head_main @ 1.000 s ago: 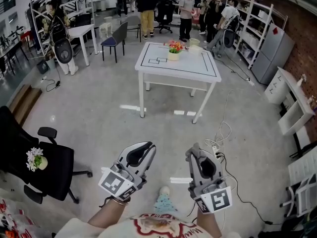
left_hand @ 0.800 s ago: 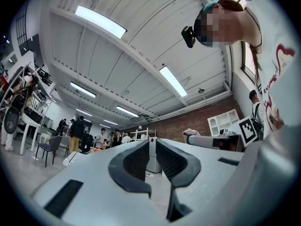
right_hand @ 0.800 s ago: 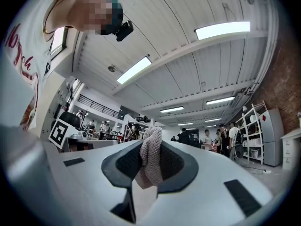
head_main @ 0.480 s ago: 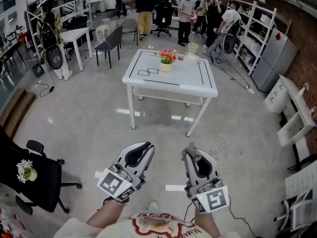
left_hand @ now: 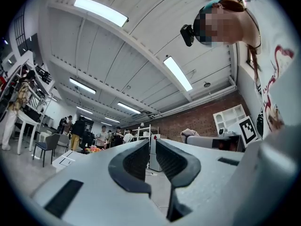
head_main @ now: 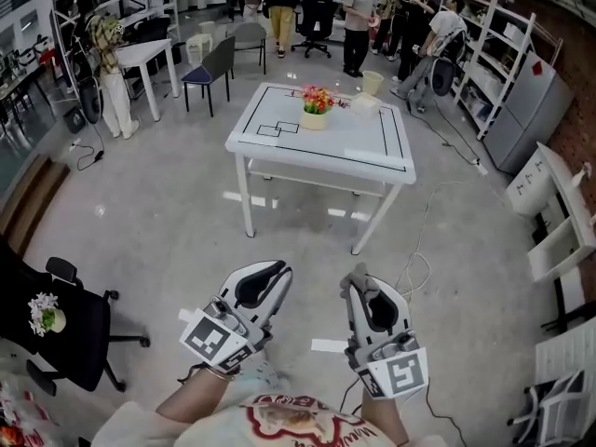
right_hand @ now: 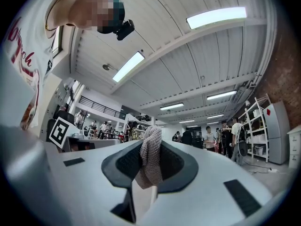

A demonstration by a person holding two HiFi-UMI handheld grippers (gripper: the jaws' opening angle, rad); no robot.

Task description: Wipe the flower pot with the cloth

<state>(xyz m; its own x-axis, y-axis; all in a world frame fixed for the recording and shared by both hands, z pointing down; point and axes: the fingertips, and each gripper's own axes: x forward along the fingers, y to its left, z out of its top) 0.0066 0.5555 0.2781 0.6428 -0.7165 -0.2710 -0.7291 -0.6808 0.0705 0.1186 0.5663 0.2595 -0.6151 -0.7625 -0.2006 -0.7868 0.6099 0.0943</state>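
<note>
**Walk-up to counter: cloth gripped, pot not yet in reach**

- Right gripper (head_main: 358, 280): fingers clamped on a bunched grey knitted cloth (right_hand: 151, 155). A wad stood proud of the tips and a tail hung below.
- Left gripper (head_main: 269, 272): fingers (left_hand: 135, 160) almost together, nothing between them.
- Both grippers sat low in the head view, side by side, aimed at the counter (head_main: 372, 149).
- Flower pot (head_main: 314, 119) stood upright on the white counter, upper middle of the frame, on the far half. It was well apart from both grippers, with bare floor between.
- A small white item (head_main: 363, 104) lay near the pot, to its right.

My read on doing this step well:
- The step in hand looked like the approach; no wiping was possible from there.
- The pot was set deep on the counter, so stopping tight against the near edge, or coming round a side, would beat a long stretch over the top.
- A loose cable (head_main: 421, 266) lay on the floor right of the route, so the line should stay left of it.
- The left fingers would have to open before they could steady the pot. With flowers on top it would probably slide or tip under a one-sided wipe.
- Contact should be made with the protruding wad only, because the hard tips could scrape or shove the pot.
- The clamp on the cloth looked adequate. It was worth keeping firm, since drag on the pot wall could pull the cloth out.
- The wipe arc should stay clear of the white item.
</note>
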